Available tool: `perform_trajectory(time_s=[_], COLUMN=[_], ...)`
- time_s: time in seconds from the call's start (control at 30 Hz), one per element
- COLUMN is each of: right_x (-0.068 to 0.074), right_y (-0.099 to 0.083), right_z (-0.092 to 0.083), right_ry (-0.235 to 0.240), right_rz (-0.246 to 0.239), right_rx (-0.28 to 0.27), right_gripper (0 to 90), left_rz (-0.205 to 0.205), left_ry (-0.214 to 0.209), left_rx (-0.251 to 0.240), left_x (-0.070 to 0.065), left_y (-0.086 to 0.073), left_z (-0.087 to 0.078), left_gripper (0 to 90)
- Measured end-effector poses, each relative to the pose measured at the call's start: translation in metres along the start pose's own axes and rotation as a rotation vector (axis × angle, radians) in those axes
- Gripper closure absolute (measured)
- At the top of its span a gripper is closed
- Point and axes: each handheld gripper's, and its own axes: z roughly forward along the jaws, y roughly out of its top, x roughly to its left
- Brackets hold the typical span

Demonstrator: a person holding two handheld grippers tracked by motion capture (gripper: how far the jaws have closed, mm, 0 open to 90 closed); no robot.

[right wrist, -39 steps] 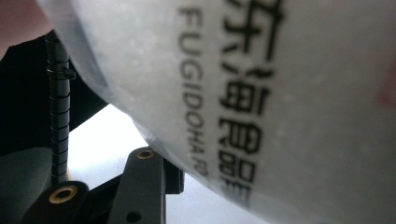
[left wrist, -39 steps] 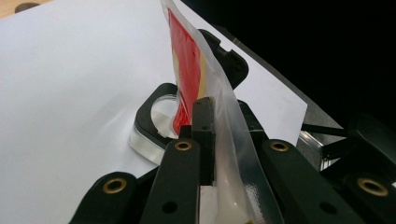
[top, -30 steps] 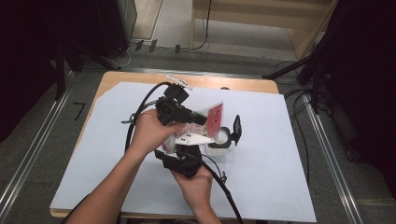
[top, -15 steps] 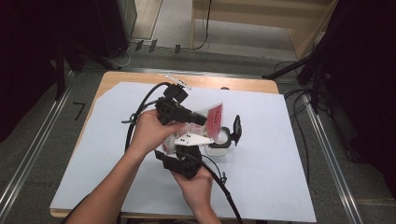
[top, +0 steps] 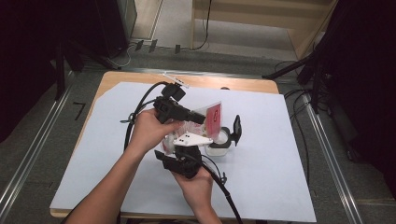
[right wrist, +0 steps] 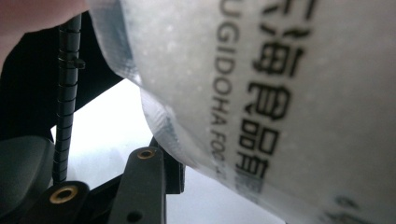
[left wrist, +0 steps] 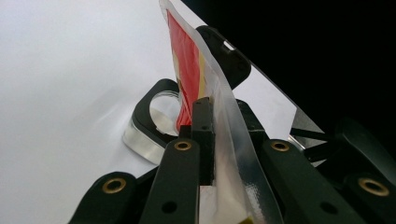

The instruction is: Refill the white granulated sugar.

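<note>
Hidden or unclear: the lower body of the plastic pouch (top: pixel 205 122) sits behind both hands and both tools in the high view. In the right gripper view its frosted face with black print presses against the lens and is cut off at the top and right; what is inside cannot be made out. The container (top: pixel 219 140) is partly covered by the grey plate on the near tool, and its contents cannot be read.

Edges and room: the white sheet (top: pixel 289 154) lies bare to the left, right and near side of the work, with a strip of wooden table (top: pixel 233 83) showing along the far edge. The container stands near the sheet's middle, black lid (top: pixel 236 127) tipped up on its right side, well apart from every edge.

Left gripper (top: pixel 198 119): held on the far side, pointing right; jaws narrow, pinching the pouch's clear edge just below its red label (left wrist: pixel 187 79), seen edge-on in the left gripper view, with the container's rim beyond.

Right gripper (top: pixel 180 148): on the near side, pointing away from the person, beneath the pouch. Jaws partly apart; the pouch bulks right over them, but whether the pads press on it cannot be told.

Pouch position: raised off the sheet, just left of and above the container.
</note>
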Motion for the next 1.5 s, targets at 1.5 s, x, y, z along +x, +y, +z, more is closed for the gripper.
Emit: perform_trajectory(time_s=[1.5], right_x=[-0.0055], right_y=[-0.0013], right_z=[-0.0015], right_ry=[0.022], right_rz=[0.000], right_rx=[0.002], right_gripper=[63.3], left_rz=[0.042], left_ry=[0.034], left_rx=[-0.029], left_x=[-0.0086], left_y=[0.0004], left_z=[0.0027], left_gripper=[82.5])
